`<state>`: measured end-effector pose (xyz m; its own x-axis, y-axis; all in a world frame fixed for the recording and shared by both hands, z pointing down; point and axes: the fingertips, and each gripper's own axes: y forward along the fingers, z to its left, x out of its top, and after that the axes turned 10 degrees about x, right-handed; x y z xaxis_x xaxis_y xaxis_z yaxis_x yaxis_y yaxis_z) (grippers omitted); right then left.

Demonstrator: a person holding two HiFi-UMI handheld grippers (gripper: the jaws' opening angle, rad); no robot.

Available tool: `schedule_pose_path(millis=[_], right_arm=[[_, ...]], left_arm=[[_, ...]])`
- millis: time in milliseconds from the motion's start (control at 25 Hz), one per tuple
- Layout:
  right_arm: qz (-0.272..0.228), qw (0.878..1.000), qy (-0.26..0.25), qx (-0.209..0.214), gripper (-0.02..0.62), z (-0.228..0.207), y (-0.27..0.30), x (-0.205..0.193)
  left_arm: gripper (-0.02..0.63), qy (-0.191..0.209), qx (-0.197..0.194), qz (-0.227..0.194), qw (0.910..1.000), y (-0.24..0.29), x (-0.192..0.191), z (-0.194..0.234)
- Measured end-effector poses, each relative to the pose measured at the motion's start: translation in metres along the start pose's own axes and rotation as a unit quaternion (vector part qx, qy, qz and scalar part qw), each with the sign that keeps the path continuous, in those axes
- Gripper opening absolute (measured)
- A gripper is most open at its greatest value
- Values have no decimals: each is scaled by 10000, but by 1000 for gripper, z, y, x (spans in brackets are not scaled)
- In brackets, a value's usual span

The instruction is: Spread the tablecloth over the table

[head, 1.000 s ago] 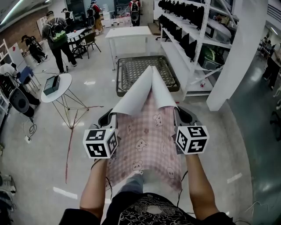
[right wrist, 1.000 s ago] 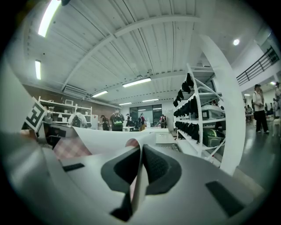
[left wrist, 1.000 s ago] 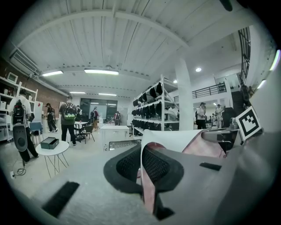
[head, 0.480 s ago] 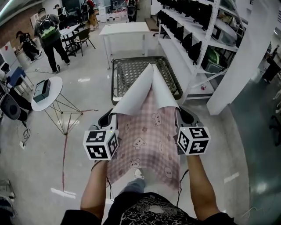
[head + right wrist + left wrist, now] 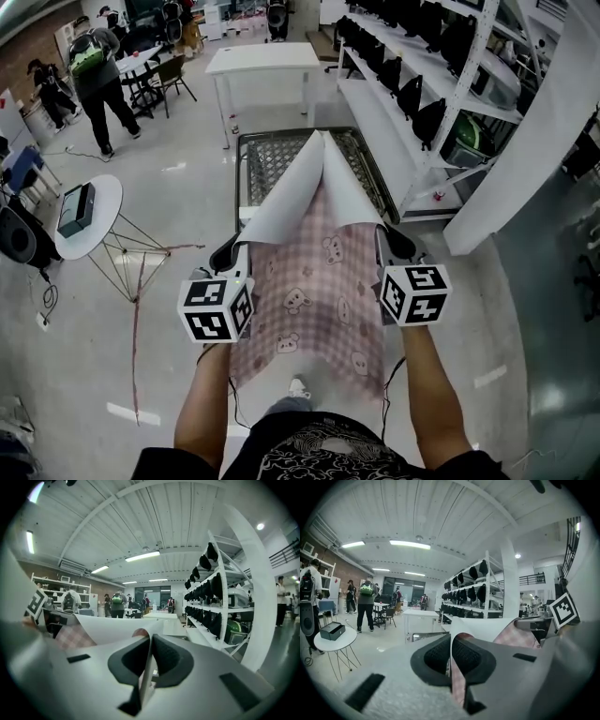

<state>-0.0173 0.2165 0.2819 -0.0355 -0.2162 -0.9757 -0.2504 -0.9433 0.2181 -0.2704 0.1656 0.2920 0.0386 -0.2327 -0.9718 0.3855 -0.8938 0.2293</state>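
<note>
Nearest to me, my left tool [image 5: 234,253] and my right tool [image 5: 392,246] are held side by side at the same height above the floor [image 5: 178,202], each with its marker cube facing up. The left tool's jaws are closed on one side edge of the tablecloth [image 5: 314,300], and the right tool's jaws are clamped on the opposite edge.

The tablecloth, pink-checked with a bear print, is stretched between the two tools and sags toward my legs. Its forward corners curl upward, show a white underside and meet in a peak.

Just ahead of that peak stands the dark mesh tabletop [image 5: 267,159]; the cloth is not yet laid on it. To the left is a round white tabletop [image 5: 103,192] on wire legs, carrying a dark box [image 5: 75,208]. Beyond the mesh stands a rectangular white tabletop [image 5: 265,58], with a shelving rack [image 5: 412,84] along the right. Several people [image 5: 94,75] stand at the far left.
</note>
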Motion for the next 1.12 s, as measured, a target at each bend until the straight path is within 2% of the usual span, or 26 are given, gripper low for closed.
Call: schedule_pose_path(millis=[440,640,840,1120], right_arm=[[98,9999,-24,-130,6,-26,59,12],[70,9999,22,-95,6,-43,78,12],[20,9999,14,113,6,-71,104,15],[66,9985,21,541,6,-135,158,16]], left_arm=[[8,-191,-29,27,9998,61,9,24],[8,-137,41,50,9999,82,11,23],[8,-97,282,36,9995,109,16,22],[8,-90,785,69,9969,170,25,3]])
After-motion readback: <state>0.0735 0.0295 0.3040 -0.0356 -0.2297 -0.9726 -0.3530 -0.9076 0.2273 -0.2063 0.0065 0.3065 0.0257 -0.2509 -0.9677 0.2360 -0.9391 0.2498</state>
